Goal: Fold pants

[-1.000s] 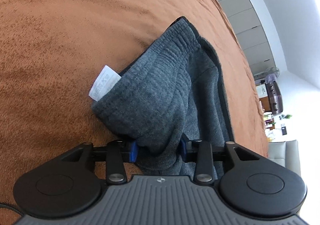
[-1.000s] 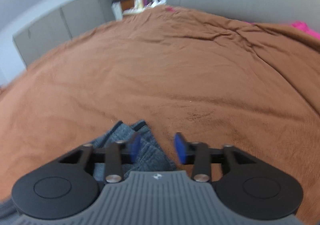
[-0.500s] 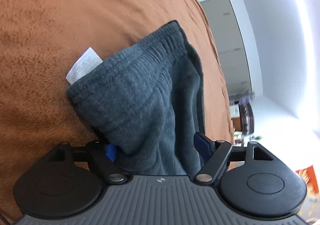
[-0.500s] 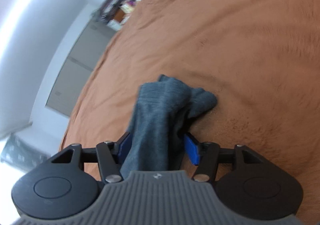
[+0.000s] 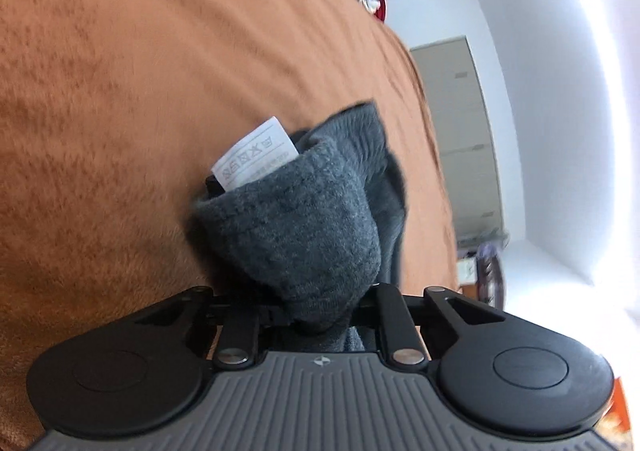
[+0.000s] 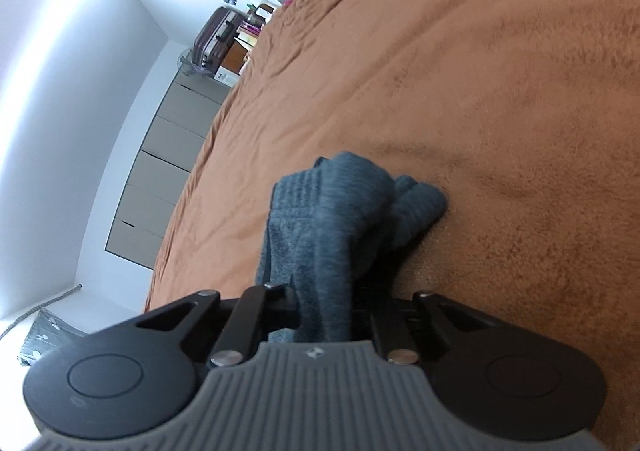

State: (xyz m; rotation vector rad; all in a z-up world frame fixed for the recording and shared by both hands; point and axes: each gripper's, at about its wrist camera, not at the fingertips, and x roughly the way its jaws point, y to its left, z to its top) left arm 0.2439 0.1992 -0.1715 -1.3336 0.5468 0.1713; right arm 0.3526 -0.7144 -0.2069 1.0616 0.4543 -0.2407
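Gripping the grey pants (image 5: pixel 304 247) at two spots looks like the step in hand: both grippers have just taken hold and a fold is about to be carried. The left gripper (image 5: pixel 322 317) has its jaws closing, and the fabric already bunches tightly between them, a thick knit roll rising straight ahead of the fingers with a white care label (image 5: pixel 256 163) poking out just beyond it to the left. The right gripper (image 6: pixel 324 315) is clamped nearly fully on another bunch of the same pants (image 6: pixel 332 219), which stands up from between the fingers and flops over to the right onto the bed.

The next move, as I judge it, calls for lifting both held ends together and carrying them across so the cloth lies over itself, keeping the two holds level so the fold edge comes out straight. The thick bunching suggests more than one layer is caught, so the cloth may come down lumpy unless it is drawn flat

The brown bedspread (image 5: pixel 140 71) stretches ahead of both grippers. Grey wardrobe doors (image 6: pixel 160 179) stand off to the left of the right gripper, with a suitcase (image 6: pixel 216 35) far ahead; nothing lies in the path
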